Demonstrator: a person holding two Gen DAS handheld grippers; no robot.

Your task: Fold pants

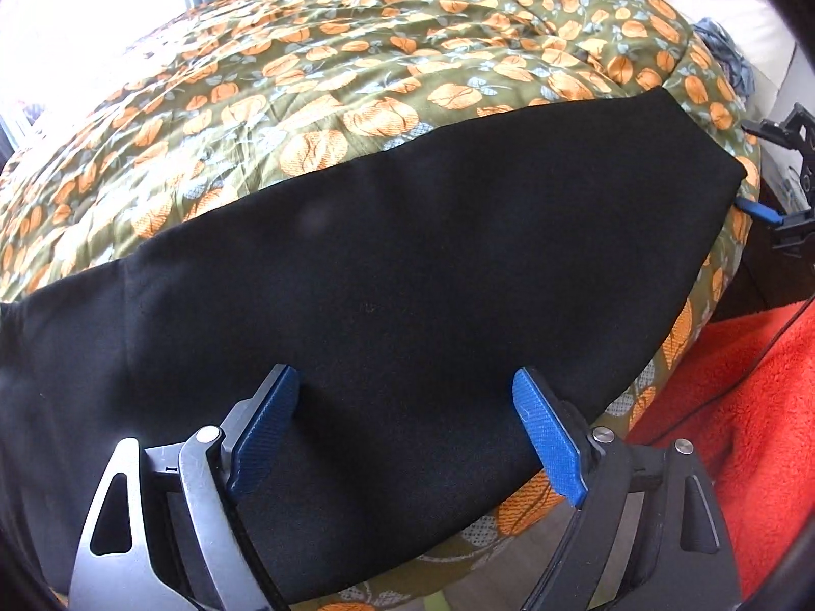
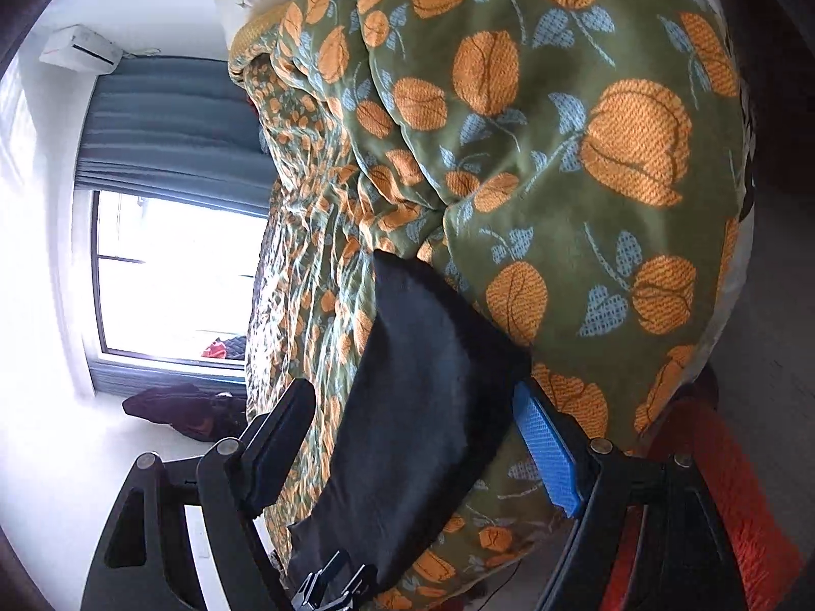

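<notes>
One pair of black soft cloth pants [image 1: 407, 254] lies spread flat along the near edge of the bed, on one green quilt with orange flowers [image 1: 305, 76], so that it can be folded. The left gripper [image 1: 407, 427] stands over its near side, fingers [image 1: 545, 433] released, cloth between them but not pinched. The right gripper [image 2: 407, 438] waits at the pants' end toward the bed's right corner, fingers released too.

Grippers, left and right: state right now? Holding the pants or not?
Left gripper: open, fingers straddling the black pants, not clamped.
Right gripper: open, the pants' end between its fingers, nothing gripped.
</notes>
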